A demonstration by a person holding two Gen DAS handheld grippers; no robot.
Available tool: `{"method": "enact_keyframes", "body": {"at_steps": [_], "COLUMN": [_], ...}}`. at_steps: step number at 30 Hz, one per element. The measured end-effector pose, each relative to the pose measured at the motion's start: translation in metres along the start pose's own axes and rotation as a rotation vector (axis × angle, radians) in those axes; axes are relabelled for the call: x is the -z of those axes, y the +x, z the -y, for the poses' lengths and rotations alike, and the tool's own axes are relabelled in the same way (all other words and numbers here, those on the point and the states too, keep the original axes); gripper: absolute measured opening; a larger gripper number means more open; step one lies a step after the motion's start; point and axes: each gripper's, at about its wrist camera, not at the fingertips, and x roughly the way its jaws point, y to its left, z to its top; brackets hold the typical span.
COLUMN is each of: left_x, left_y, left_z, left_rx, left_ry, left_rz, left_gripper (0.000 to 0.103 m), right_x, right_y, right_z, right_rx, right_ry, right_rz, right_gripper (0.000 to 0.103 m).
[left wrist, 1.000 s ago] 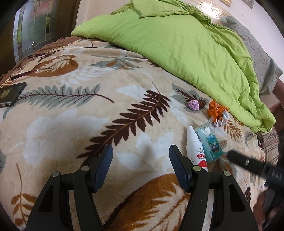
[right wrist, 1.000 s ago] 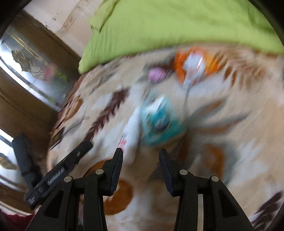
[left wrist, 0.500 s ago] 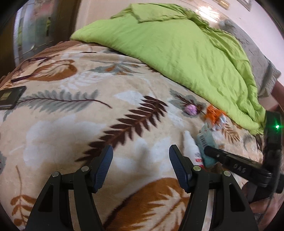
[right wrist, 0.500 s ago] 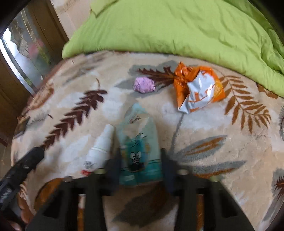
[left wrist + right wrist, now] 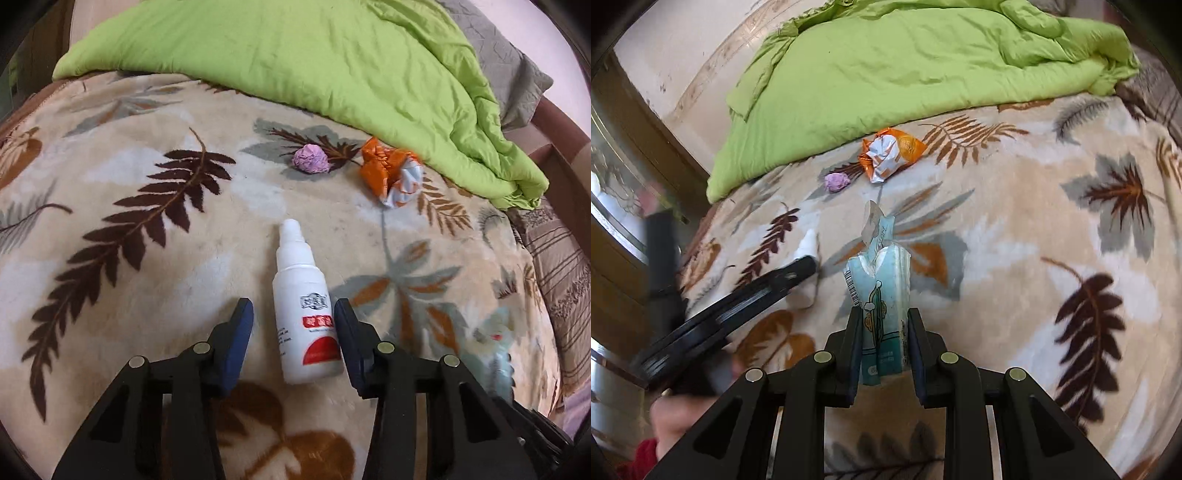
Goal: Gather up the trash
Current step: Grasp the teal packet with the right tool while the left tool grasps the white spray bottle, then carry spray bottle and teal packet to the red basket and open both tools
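A white spray bottle (image 5: 300, 280) with a red label lies on the leaf-patterned blanket (image 5: 147, 280). My left gripper (image 5: 293, 308) straddles its lower half and its jaws are closing; the right pad touches the bottle, the left pad stands a little off. My right gripper (image 5: 884, 314) is shut on a teal tissue pack (image 5: 881, 280), held upright above the blanket. Farther back lie a crumpled purple paper ball (image 5: 311, 158) (image 5: 836, 182) and an orange snack wrapper (image 5: 388, 173) (image 5: 890, 157). The right wrist view shows the left gripper's finger (image 5: 768, 291) over the bottle (image 5: 807, 243).
A green duvet (image 5: 295, 55) (image 5: 905, 66) is bunched across the back of the bed, just behind the wrapper. A grey pillow (image 5: 509, 62) lies at the far right. A wooden bed frame (image 5: 561, 147) runs along the right edge. A hand (image 5: 676, 417) shows at lower left.
My left gripper slid right onto the spray bottle and its jaws narrowed around it. My right gripper closed on the tissue pack and lifted it away from beside the bottle.
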Motion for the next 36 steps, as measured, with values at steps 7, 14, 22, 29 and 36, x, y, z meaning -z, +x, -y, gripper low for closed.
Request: {"method": "enact_keyframes", "body": {"at_steps": [7,14,22,29,36], "left_x": [0.002,0.022,0.053,0.074,0.092], "left_y": [-0.01,-0.042,-0.085,-0.12,-0.151], "left_z": [-0.008,0.01,0.031,0.05,0.064], "left_rx": [0.006,-0.041,-0.066,-0.052,-0.018], "left_ry": [-0.001,0.108,0.216,0.284,0.324], "left_rz": [0.039,0.151,0.231,0.277,0.308], "left_gripper": [0.029,0.029,0.029,0.029,0.029], "right_x": [-0.002,0.002,0.028,0.047,0.061], "right_y": [0.005,-0.017,-0.046,-0.077,-0.111], "right_z": [-0.009,-0.006,-0.006,-0.009,-0.006], "right_rx": [-0.005,0.022,0.026,0.022,0.008], "right_ry": [-0.018,-0.015,0.009,0.006,0.032], "right_rz": [0.022,0.112,0.143,0.167,0.19], "right_gripper": [0.025,0.025,0.025,0.025,0.025]}}
